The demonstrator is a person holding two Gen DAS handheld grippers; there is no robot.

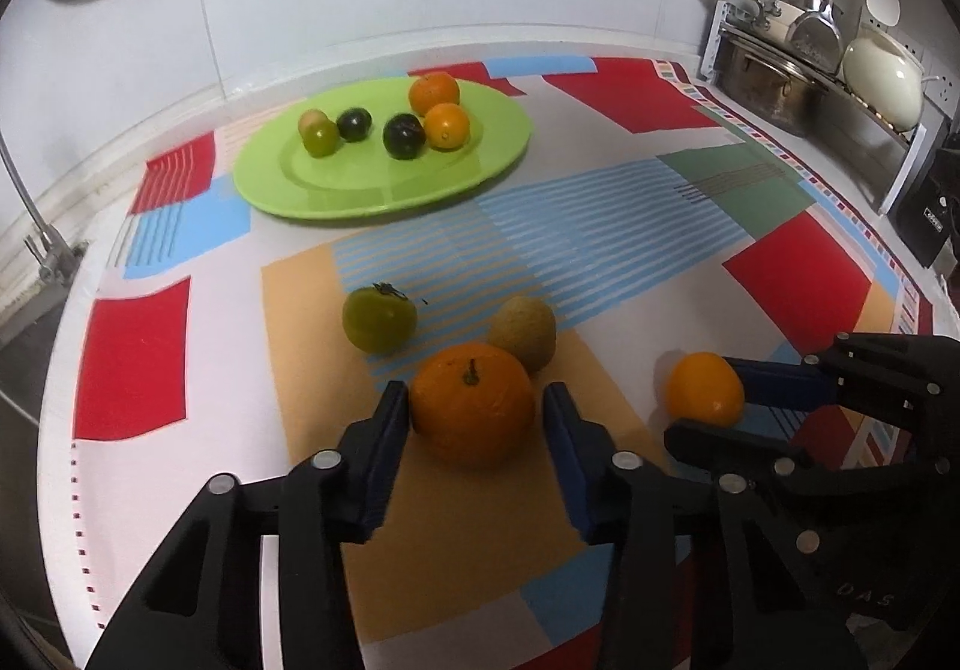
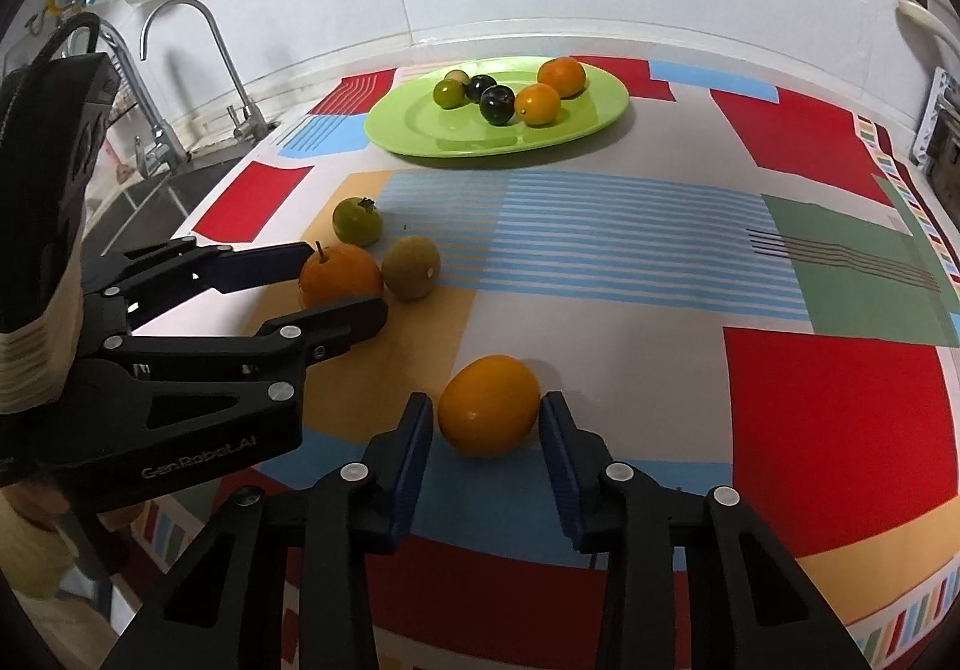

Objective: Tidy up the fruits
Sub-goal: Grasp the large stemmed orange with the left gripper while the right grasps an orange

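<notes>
Dimpled round orange (image 1: pixel 472 411), smooth oval citrus (image 2: pixel 489 406) — ribbed pads (image 1: pixel 384 460)

One green plate (image 1: pixel 336 196) holds six fruits: two oranges (image 1: pixel 434 92), two dark plums (image 1: pixel 404 136), and two small green fruits (image 1: pixel 320 137). Four more fruits lie on the cloth: one large orange (image 1: pixel 473 406), one smaller orange fruit (image 2: pixel 489 406), one kiwi (image 1: pixel 522 333), and one green persimmon (image 1: pixel 379 317). Two grippers (image 2: pixel 486 430) are present.

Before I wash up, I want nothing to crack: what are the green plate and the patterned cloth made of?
The green plate looks like glossy plastic or melamine, given its even colour and soft sheen, though glazed ceramic is possible. The patterned cloth looks like matte printed fabric or vinyl, lying flat.
</notes>
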